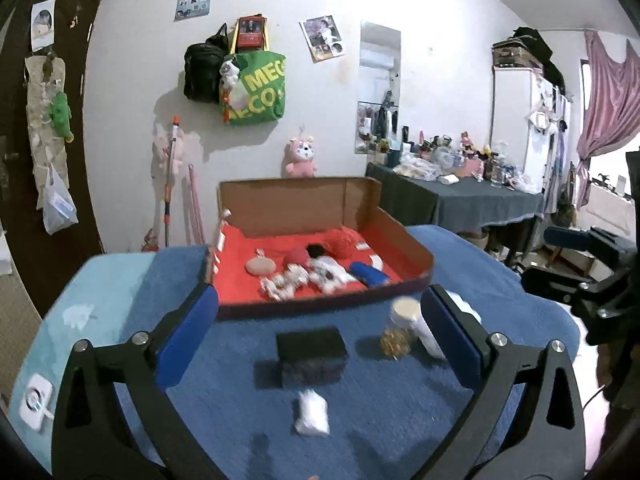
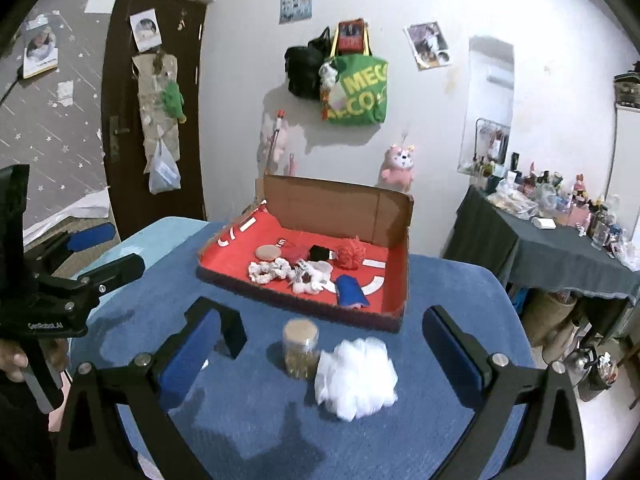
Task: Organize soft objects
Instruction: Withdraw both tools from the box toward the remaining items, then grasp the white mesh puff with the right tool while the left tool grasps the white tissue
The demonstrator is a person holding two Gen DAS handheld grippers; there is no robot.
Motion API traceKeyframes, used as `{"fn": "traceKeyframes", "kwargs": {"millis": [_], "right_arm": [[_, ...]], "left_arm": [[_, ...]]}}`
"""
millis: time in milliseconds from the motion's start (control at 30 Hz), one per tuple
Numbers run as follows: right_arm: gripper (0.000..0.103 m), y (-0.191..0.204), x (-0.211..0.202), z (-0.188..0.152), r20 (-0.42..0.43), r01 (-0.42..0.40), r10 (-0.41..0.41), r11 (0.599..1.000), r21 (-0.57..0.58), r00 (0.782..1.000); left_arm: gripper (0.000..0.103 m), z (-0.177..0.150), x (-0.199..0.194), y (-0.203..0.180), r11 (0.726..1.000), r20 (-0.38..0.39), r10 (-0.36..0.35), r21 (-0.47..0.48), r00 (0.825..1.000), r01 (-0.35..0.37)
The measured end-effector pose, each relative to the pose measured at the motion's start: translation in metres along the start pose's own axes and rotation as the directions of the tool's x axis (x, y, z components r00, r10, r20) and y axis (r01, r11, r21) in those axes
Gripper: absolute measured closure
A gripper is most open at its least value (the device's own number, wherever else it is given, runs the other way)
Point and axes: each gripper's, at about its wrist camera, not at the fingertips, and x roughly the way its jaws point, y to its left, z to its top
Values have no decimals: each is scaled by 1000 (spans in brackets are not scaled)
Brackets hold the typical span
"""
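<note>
Hovering wide open, empty: left gripper, right gripper above white loofah.

Both grippers hover with jaws spread wide — nothing between the blue pads. The left gripper and right gripper point forward, side by side, each gripped from below.

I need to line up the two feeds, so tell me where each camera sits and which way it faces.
Left wrist: sits on the left gripper, open, facing the red box and the back wall over a black box; the right gripper shows at right.
Right wrist: sits on the right gripper, open, facing the same box over a white puff; the left gripper shows at left.
Both share the box, jar and green bag.
</note>
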Motion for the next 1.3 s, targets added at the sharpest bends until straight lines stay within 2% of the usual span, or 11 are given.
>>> {"fn": "traceKeyframes", "kwargs": {"millis": [133,333,533,867,1300], "right_arm": [[0,1,1,-39,21,8,-9,998,66,1000],[0,-1,23,-84,1,97,-97,990,105,995],[0,-3,51,-111,-74,83,-73,986,144,995],[0,-3,73,-134,-150,87,-61,982,168,987],[0,-14,82,-146,-189,86,-47,975,203,981]], "left_arm": [[0,-28,4,-9,1000,-20,2,-14,1000,-2],[0,-69,27,-14,999,-112,-4,-45,994,-1],[0,-96,47,-11,997,-176,0,-71,984,-13],[0,-114,64,-8,997,-242,11,-75,970,-30],[0,-118,73,-7,996,-276,18,-74,961,-40]]}}
